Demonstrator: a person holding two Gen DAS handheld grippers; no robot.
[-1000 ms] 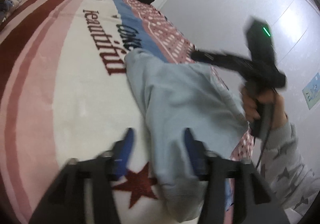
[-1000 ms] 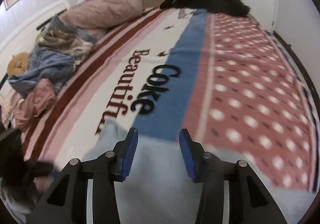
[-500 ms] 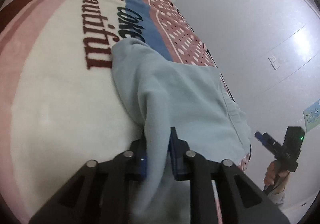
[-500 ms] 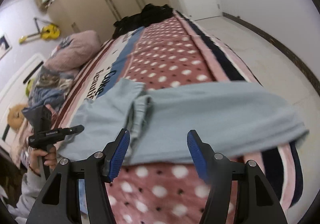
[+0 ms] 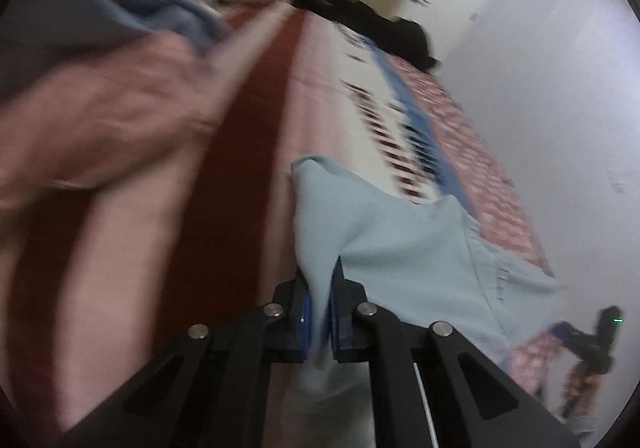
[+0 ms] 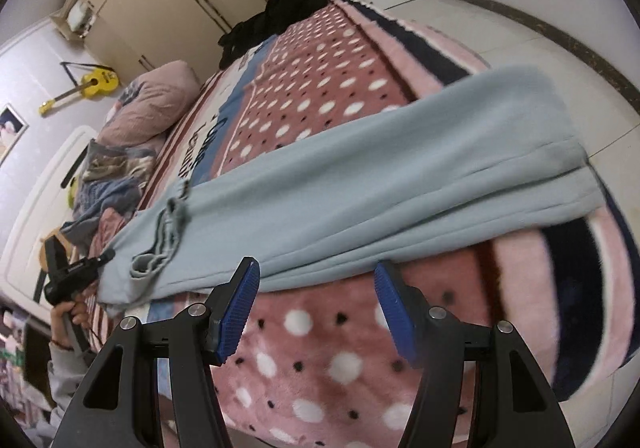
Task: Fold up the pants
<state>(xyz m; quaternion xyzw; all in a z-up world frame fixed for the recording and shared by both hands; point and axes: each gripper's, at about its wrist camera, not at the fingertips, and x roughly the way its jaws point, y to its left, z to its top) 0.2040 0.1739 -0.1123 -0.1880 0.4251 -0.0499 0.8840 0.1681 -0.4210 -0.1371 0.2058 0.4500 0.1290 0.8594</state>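
Light blue pants (image 6: 360,188) lie across the patterned bed blanket, legs together, cuffs toward the bed's right edge, waistband with drawstring at the left. My left gripper (image 5: 319,322) is shut on a waist corner of the pants (image 5: 400,248) and lifts it a little. It also shows in the right wrist view (image 6: 80,268) at the pants' waist end. My right gripper (image 6: 316,308) is open and empty, just in front of the near edge of the pants' legs. It shows small in the left wrist view (image 5: 592,344), blurred.
A pile of pink and blue clothes (image 5: 100,88) lies at the left of the bed. A pink pillow (image 6: 152,104) and black clothes (image 6: 280,12) lie at the far end. The bed edge and tiled floor (image 6: 520,36) are to the right.
My left gripper closed on the pants' waist corner and has swung left with it. My right gripper moved away from the waist to the legs' side, staying open.
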